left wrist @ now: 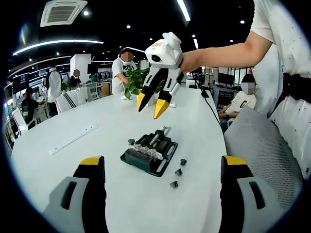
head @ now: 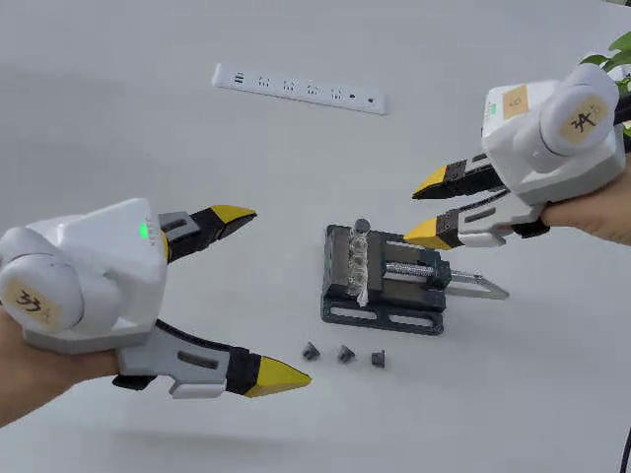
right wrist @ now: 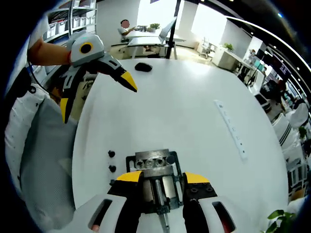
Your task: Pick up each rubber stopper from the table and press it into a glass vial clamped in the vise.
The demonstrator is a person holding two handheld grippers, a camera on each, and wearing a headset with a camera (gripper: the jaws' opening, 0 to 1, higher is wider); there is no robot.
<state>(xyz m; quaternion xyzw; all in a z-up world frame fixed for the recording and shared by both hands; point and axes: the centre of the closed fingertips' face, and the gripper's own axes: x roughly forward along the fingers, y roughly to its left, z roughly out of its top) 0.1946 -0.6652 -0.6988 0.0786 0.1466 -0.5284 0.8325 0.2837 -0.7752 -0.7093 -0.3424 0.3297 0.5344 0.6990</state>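
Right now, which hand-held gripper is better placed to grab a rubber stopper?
Left. The left hand-held gripper is open beside the three rubber stoppers; the right hand-held gripper hovers across the vise from them.

Holds left gripper (head: 261,294) at 8 o'clock with widely spread jaws; holds right gripper (head: 424,209) at 2 o'clock with narrowly parted jaws, both empty

Three dark stoppers (head: 345,353) lie just beside the vise (head: 414,294) clamping clear vials (head: 359,262).
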